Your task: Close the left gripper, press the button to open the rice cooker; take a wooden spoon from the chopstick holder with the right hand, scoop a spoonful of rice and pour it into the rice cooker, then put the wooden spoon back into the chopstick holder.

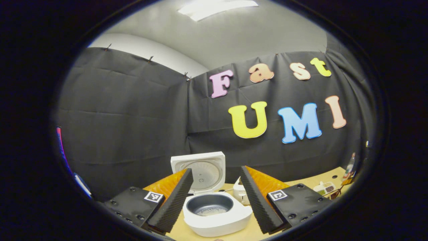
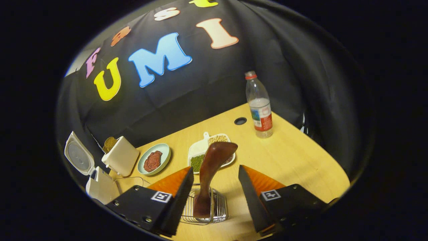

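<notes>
Hovering w/ fingers spread, the right hand-held gripper is straddling the wooden spoon, which is standing in the wire chopstick holder on the table, prob. released there. Left hand-held gripper is also gaping, facing the rice cooker, its lid up, some rice in the pot.

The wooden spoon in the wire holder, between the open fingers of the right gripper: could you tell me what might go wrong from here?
1. The wooden spoon leans in the light wire chopstick holder; an off-centre pinch by the right gripper could tip the holder or let the spoon twist.
2. The divided dish of grains sits just behind, so a swinging spoon could knock it.
3. The rice cooker lid stands open; the nearby left gripper could bump it.
</notes>
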The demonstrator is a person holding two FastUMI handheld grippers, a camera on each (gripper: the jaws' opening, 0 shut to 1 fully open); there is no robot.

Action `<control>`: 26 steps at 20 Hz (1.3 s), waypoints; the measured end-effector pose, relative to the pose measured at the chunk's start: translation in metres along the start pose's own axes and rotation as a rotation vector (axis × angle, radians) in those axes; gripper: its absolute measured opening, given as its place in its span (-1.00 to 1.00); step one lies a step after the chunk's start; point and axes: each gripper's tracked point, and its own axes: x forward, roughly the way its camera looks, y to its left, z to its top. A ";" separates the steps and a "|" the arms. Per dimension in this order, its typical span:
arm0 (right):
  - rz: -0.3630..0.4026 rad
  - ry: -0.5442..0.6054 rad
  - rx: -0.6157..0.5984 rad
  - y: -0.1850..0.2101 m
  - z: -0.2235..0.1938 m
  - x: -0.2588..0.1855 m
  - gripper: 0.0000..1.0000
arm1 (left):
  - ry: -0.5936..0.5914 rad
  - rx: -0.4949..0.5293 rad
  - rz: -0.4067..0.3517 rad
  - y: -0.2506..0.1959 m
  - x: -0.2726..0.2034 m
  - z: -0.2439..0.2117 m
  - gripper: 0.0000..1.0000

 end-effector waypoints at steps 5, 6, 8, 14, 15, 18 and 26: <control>0.052 -0.004 -0.017 0.025 -0.001 0.001 -0.74 | 0.036 0.021 -0.004 0.006 -0.002 -0.016 0.96; 0.063 -0.004 -0.046 0.032 -0.002 -0.004 -0.73 | 0.038 0.008 -0.003 0.010 -0.001 -0.017 0.89; 0.034 -0.057 -0.129 0.036 0.012 -0.013 -0.73 | 0.041 -0.025 -0.003 0.019 0.002 -0.019 0.89; 0.010 -0.221 -0.269 0.081 0.063 -0.057 -0.74 | 0.029 -0.092 0.015 0.058 0.011 -0.032 0.89; 0.025 -0.244 -0.273 0.092 0.069 -0.063 -0.74 | 0.034 -0.106 0.014 0.064 0.013 -0.035 0.89; 0.085 -0.263 -0.250 0.132 0.066 -0.074 -0.74 | 0.041 -0.117 0.024 0.086 0.015 -0.047 0.89; 0.173 -0.205 -0.285 0.210 -0.004 -0.061 -0.74 | 0.056 -0.104 0.050 0.154 0.009 -0.068 1.00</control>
